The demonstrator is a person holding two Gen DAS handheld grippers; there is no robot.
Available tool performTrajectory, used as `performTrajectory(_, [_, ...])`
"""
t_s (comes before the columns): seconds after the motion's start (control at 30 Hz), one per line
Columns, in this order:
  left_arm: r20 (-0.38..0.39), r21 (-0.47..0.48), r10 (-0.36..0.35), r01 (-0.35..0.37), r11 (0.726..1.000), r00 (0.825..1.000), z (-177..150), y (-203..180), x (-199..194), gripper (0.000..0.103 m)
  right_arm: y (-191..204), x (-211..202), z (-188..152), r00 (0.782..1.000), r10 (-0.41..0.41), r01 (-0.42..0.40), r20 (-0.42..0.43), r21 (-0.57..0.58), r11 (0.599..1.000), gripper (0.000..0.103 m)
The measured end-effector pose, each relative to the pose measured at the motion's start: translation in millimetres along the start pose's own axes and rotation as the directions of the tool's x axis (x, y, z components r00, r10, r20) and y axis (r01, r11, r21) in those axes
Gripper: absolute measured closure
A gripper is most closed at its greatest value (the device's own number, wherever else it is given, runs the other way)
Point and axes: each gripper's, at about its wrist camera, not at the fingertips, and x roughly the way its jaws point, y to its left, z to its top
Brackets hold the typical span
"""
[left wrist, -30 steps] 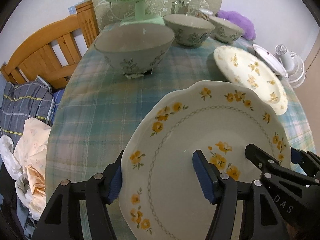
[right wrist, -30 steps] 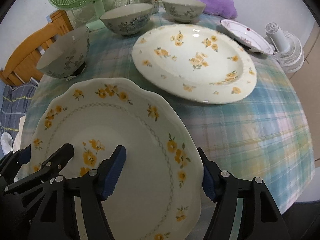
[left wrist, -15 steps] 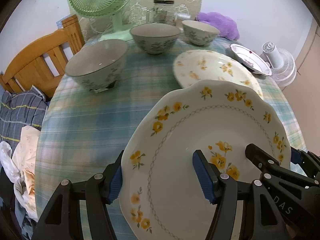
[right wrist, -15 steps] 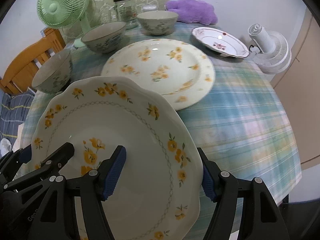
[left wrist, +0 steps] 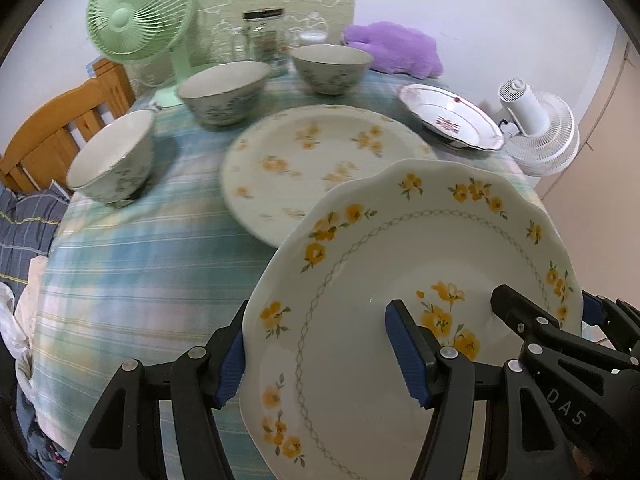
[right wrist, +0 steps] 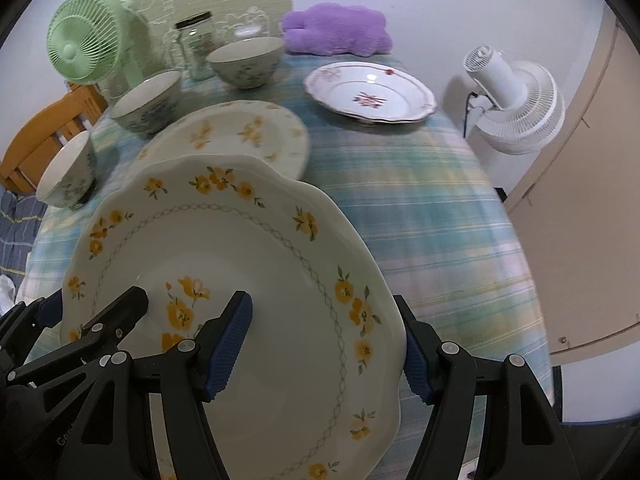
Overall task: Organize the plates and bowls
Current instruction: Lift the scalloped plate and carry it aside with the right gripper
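We are holding a scalloped white ceramic plate with yellow flowers (left wrist: 420,280) above the round plaid-clothed table (left wrist: 132,248), left gripper (left wrist: 316,352) gripping its left rim, right gripper (right wrist: 324,344) gripping its right rim, a larger yellow-flowered plate (left wrist: 304,160) lying just ahead of us, three floral bowls (left wrist: 224,88) sitting beyond it.

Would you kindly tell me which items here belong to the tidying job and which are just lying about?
Job:
held scalloped plate
yellow-flowered plate
red-flowered plate
three bowls

Lying about:
green fan
white fan
glass jar
purple plush
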Motion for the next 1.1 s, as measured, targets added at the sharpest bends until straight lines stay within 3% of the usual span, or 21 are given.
performTrajectory(0.5, [-0.053, -0.001, -0.012, 0.012, 1.0, 0.999, 0.3, -86.9, 34.4, 0.037, -97.4, 23.7, 4.9, 0.999, -0.02, 0.021, -0.045, 0.013, 1.0, 0.031])
performTrajectory(0.8, [-0.103, -0.015, 0.042, -0.044, 0.999, 0.994, -3.8, -102.3, 50.2, 0.037, -116.9, 47.7, 4.5, 0.994, 0.006, -0.007, -0.106, -0.009, 1.0, 0.032])
performTrajectory(1.1, [-0.092, -0.019, 0.069, -0.071, 0.997, 0.993, 5.9, -104.0, 58.2, 0.037, -118.4, 58.9, 13.4, 0.993, 0.025, -0.026, -0.113, -0.007, 1.0, 0.032])
